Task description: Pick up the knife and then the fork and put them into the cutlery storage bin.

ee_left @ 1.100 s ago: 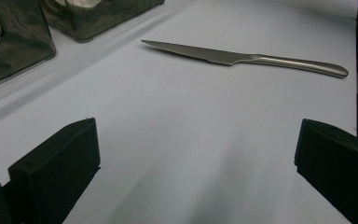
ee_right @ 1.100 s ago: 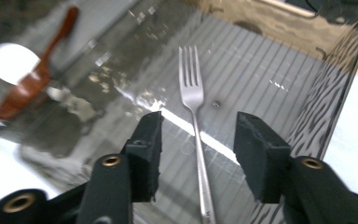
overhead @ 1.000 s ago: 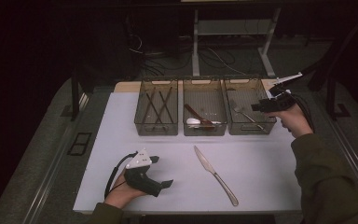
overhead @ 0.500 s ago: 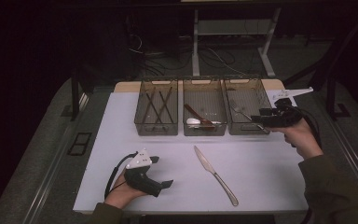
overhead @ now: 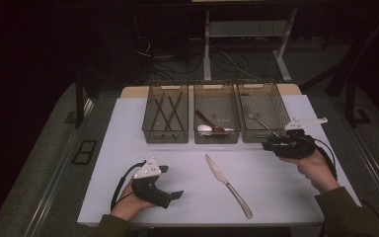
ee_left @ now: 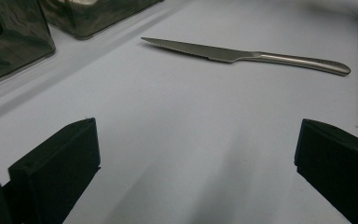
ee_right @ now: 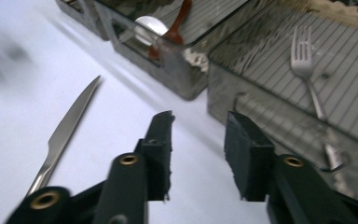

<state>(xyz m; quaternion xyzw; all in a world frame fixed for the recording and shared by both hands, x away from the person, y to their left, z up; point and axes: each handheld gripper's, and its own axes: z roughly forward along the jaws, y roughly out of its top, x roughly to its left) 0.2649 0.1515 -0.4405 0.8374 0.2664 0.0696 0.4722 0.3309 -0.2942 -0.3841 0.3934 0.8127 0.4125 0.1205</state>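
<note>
**Cutlery sorting: knife left on the bench, three bins partly filled**

The white-topped bench (overhead: 128, 148) carries three clear plastic rectangular bins in a row along its far side. By the look of it most of the sorting is done. The left bin (overhead: 165, 133) holds dark chopsticks (overhead: 170, 111), the middle bin (overhead: 216, 136) holds a white spoon (overhead: 205, 128) and a reddish-brown wooden spoon (ee_right: 177, 21), and the right bin (overhead: 261, 134) holds a silver metal fork (ee_right: 305, 70). What remains is the silver steel table knife with a serrated blade (overhead: 227, 183), lying flat on the bare bench near the middle, blade pointing far-left, well apart from the bins.

The right gripper (overhead: 269, 144) hovers just near of the right bin's front wall, its jaws having just been closing, yet a gap stands between them with nothing in it: released, grasping nothing. The left gripper (overhead: 172, 197) rests low at the near left, jaws spread wide and empty, aimed across the bench towards the knife (ee_left: 242, 53).

Nothing lies between either gripper and the knife. The flat blade against the bench is likely the only difficulty in lifting it. The bin walls stand just beside the right gripper.
</note>
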